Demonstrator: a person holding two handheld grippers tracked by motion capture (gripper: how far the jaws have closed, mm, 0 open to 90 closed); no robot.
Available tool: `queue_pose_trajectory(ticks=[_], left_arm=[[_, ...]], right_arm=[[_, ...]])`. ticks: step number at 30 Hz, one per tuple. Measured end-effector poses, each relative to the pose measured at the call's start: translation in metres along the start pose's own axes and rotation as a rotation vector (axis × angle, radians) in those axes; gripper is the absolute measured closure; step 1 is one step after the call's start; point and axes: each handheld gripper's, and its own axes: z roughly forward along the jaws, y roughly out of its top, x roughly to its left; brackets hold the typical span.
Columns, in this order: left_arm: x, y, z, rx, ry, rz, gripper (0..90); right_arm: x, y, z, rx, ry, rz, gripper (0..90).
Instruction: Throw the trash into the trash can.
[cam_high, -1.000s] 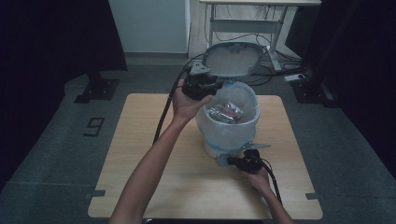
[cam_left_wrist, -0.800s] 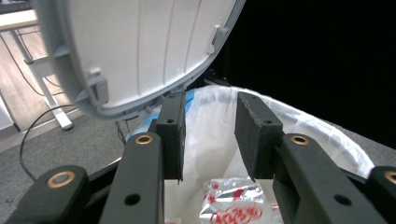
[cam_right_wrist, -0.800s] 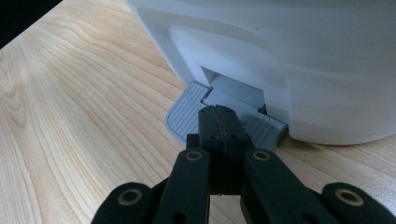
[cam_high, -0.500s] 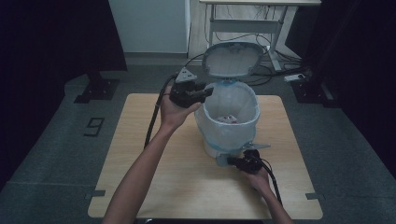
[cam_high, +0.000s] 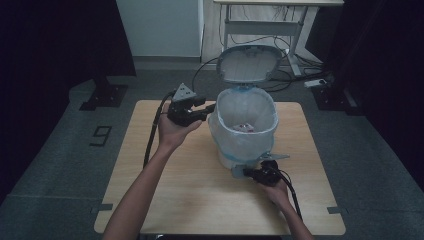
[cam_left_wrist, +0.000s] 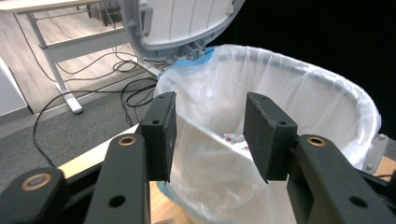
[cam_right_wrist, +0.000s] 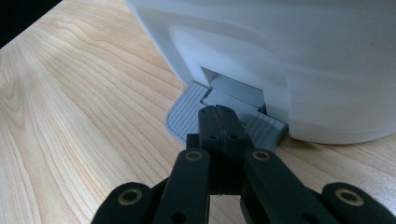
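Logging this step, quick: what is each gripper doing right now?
Left gripper: open, jaws just been opening, nothing between them, beside the white bag-lined pedal bin.
Right gripper: shut, empty, tips on the bin's grey ribbed foot pedal.

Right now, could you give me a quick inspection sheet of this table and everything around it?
Surface: wooden table, bare apart from the bin.
Job's things: white pedal bin with plastic liner, lid up; small item at the bottom.
Clutter: nothing seen.
Grippers: left gripper beside the bin's rim, jaws just been opening, nothing between them; right gripper shut, tips pressing the grey pedal.
Cables: one trails from each gripper; more lie on the floor behind.
Surroundings: desk frame behind, dark curtains at the sides.
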Motion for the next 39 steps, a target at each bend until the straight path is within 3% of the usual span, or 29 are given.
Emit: queue_pose_trajectory(ticks=[27, 39], left_arm=[[0.011, -0.056, -0.039, 0.028, 0.057, -0.031, 51.6], [0.016, -0.082, -0.049, 0.053, 0.07, -0.048, 50.0]], right_arm=[[0.0, 0.0, 0.0, -0.001, 0.001, -0.003, 90.0], [0.001, 0.0, 0.0, 0.003, 0.0, 0.0, 90.0]])
